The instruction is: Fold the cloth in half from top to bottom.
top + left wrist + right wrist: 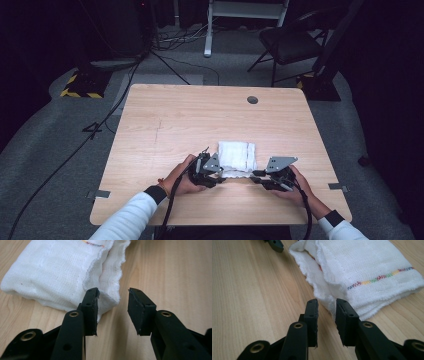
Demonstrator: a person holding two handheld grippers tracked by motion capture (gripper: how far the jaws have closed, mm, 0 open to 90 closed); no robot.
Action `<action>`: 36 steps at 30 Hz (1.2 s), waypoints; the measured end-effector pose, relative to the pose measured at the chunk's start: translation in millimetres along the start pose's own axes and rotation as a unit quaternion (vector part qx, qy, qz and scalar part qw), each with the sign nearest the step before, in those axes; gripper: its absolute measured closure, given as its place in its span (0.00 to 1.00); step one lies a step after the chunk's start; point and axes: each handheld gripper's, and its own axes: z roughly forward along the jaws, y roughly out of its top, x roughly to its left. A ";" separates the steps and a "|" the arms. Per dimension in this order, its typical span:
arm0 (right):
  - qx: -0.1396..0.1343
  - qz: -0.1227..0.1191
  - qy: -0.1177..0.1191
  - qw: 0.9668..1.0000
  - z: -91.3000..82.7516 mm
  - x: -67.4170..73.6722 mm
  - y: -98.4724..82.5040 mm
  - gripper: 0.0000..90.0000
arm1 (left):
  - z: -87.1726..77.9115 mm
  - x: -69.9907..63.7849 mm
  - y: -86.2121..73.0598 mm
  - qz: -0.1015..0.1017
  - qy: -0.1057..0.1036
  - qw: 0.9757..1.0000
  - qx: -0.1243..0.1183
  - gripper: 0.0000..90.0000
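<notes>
both grippers' jaws parted beside folded white cloth (238,156)

Between my left gripper (223,174) and right gripper (254,174) at lower centre, the folded white gauze cloth with a rainbow-stitched line (238,156) is the one obstacle, while the pale wooden table (175,120) lies bare across the upper frame, left and right.
</notes>
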 end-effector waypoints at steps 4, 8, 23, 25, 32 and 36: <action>-0.008 0.003 -0.006 1.000 -5.5 1.7 1.5 0.74 | -8.9 -4.5 -0.8 0.003 -0.002 1.000 0.000 0.62; -0.021 0.005 -0.018 1.000 -12.4 0.3 5.7 0.67 | -19.2 -8.5 -0.1 -0.003 0.011 1.000 -0.003 0.48; -0.028 0.018 -0.061 0.998 -2.2 -10.4 29.1 0.50 | -30.9 18.7 11.8 -0.055 0.071 0.995 -0.050 0.28; -0.026 0.024 -0.063 0.997 3.2 -11.7 32.6 0.48 | -23.8 24.7 14.6 -0.059 0.078 0.994 -0.049 0.28; 0.010 0.016 -0.053 0.998 20.5 -4.2 27.8 0.47 | 8.0 22.0 11.9 -0.049 0.050 0.998 -0.002 0.30; 0.033 0.012 -0.054 0.998 26.5 -2.5 21.6 0.45 | 15.2 17.9 9.1 -0.046 0.061 0.997 0.018 0.27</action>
